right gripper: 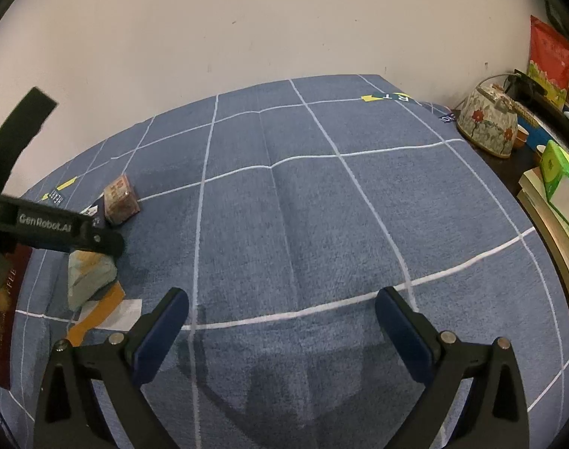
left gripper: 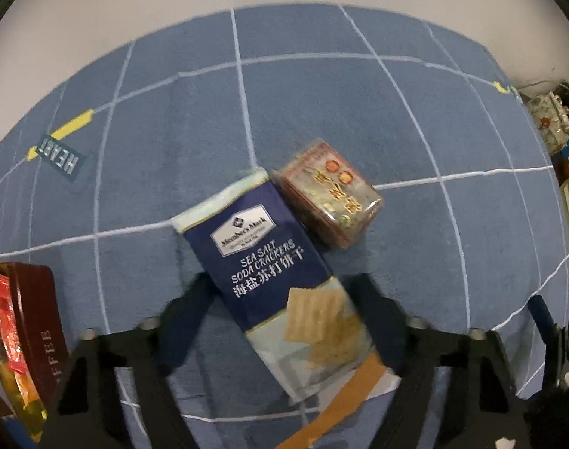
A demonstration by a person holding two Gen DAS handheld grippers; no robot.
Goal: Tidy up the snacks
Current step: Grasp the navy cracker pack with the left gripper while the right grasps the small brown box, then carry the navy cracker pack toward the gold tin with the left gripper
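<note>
Left hand-held gripper (left gripper: pixel 288 295) sits directly over the navy foil pack of sea salt soda crackers (left gripper: pixel 273 265), pointing steeply down. We see the pack between the two blue pads; the right-side pad (left gripper: pixel 381 321) looks against the pack's edge, the left one (left gripper: pixel 187 314) close, but contact there isn't clear. We can't confirm a firm clamp, so we call it closing around, not yet grasping.

The pack lies flat on the blue grid-lined cloth covering the worktop (left gripper: pixel 322 93). Long axis runs diagonally, upper-left to lower-right in the left wrist view, so the jaws straddle its short width. That's the right way to take it.

A small clear-wrapped reddish snack box (left gripper: pixel 329 202) touches the pack's far right corner. A dark red carton (left gripper: pixel 41 321) stands well off to the left.

Right hand-held gripper (right gripper: pixel 282 321) is fully spread, nothing between its fingers, over bare cloth. The left is far nearer.
</note>
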